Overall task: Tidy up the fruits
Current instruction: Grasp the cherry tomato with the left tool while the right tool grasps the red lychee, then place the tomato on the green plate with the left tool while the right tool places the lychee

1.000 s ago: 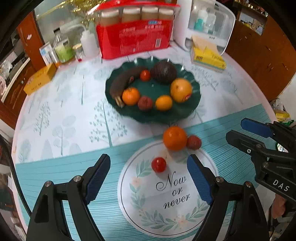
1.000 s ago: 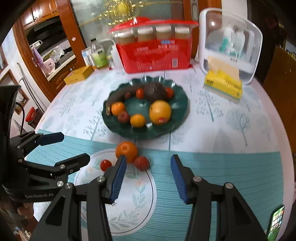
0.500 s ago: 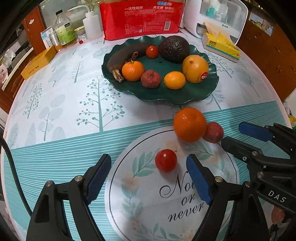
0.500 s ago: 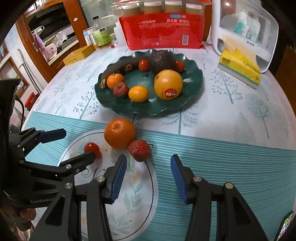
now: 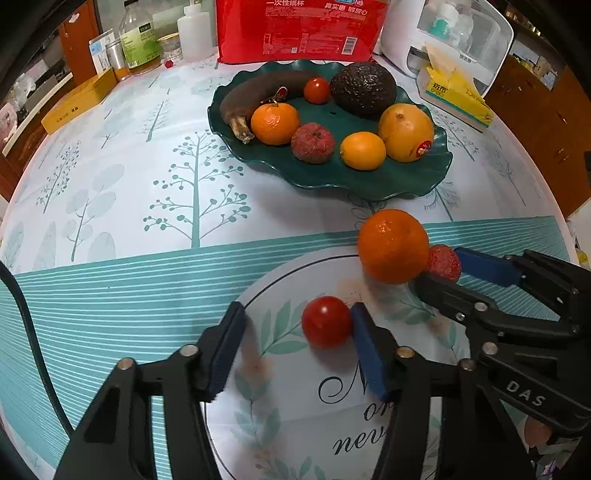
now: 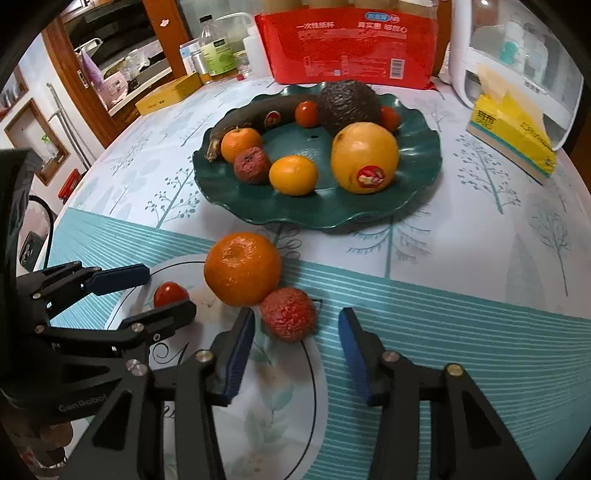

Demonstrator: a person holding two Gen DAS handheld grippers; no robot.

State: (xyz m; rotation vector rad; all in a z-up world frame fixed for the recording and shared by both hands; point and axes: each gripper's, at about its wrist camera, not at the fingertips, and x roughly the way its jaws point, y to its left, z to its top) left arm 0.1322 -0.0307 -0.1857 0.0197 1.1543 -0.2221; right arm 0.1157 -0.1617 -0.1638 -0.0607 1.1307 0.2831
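A dark green plate [image 5: 369,182] [image 6: 417,162] holds a banana, an avocado, oranges, a lychee and cherry tomatoes. On the tablecloth in front of it lie a cherry tomato [image 5: 325,322] [image 6: 170,294], an orange [image 5: 393,246] [image 6: 242,268] and a red lychee [image 5: 444,262] [image 6: 289,314]. My left gripper [image 5: 297,349] is open around the cherry tomato, whose right side touches the right pad. My right gripper [image 6: 297,356] is open, its fingertips on either side of the lychee, close to the left pad. Each gripper shows in the other's view.
At the back stand a red pack of paper cups [image 5: 301,29], bottles [image 5: 140,40], a white organizer [image 5: 461,33], a yellow tissue pack [image 5: 456,96] and a yellow box [image 5: 79,99]. The round table's edge curves away on both sides.
Both grippers moved forward and down toward the loose fruit. The left jaws narrowed around the cherry tomato. The right fingers came up on either side of the lychee.
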